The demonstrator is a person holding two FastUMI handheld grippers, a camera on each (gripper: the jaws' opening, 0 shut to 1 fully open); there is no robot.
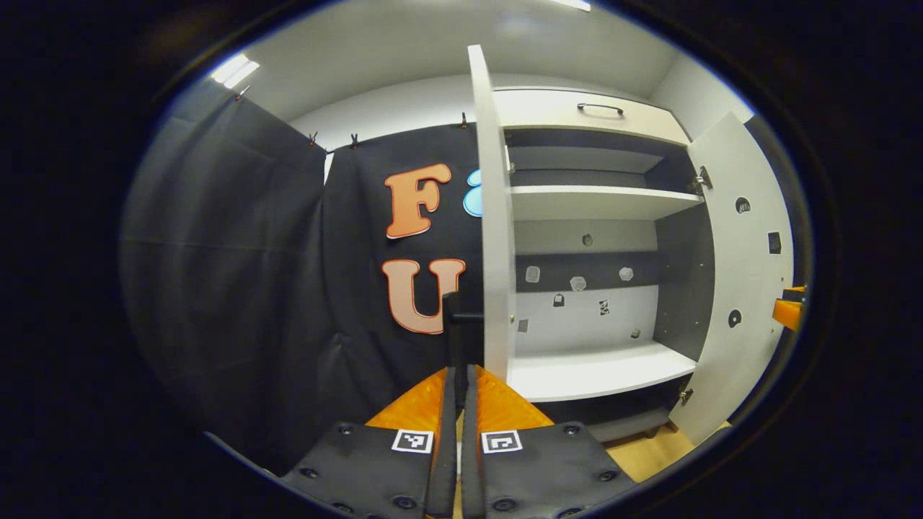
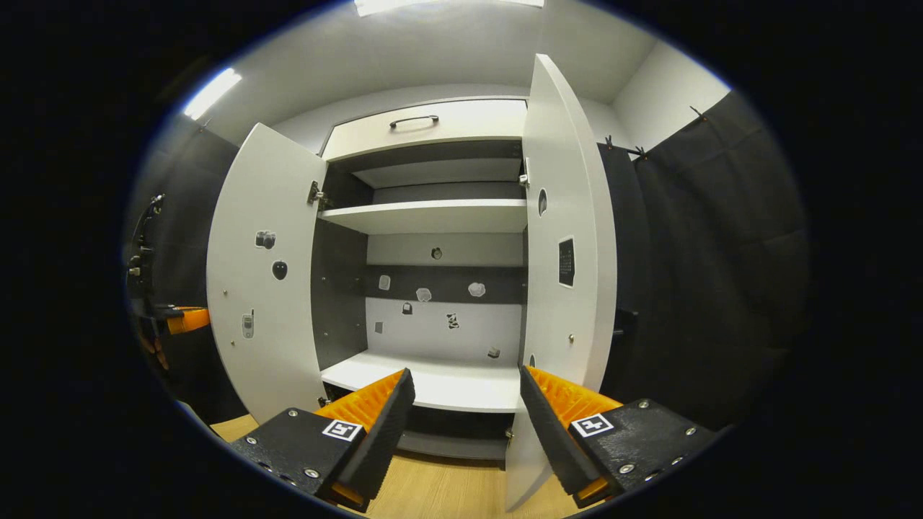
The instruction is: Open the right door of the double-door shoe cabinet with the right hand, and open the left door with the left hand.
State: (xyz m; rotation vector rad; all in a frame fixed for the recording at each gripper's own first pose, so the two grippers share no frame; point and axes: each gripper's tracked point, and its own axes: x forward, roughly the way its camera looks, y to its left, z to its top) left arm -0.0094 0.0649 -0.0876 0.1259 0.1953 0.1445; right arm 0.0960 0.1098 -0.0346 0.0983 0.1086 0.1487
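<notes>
The white shoe cabinet (image 1: 591,202) stands with both doors swung out and its shelves bare. In the left gripper view the left door (image 1: 495,216) is seen edge-on, and its black handle (image 1: 454,317) runs down between my left gripper's (image 1: 459,371) fingers, which are shut on it. The right door (image 1: 743,274) stands open at the far right. In the right gripper view my right gripper (image 2: 467,382) is open and holds nothing, low in front of the bottom shelf (image 2: 433,386). The right door (image 2: 570,252) is just right of it, and the left door (image 2: 267,288) is open on the left.
A closed drawer with a black handle (image 2: 414,120) tops the cabinet. Black cloth (image 1: 238,274) walls the booth on both sides. A wooden floor (image 2: 440,486) lies below. The left gripper (image 2: 184,318) and its hand show beyond the left door.
</notes>
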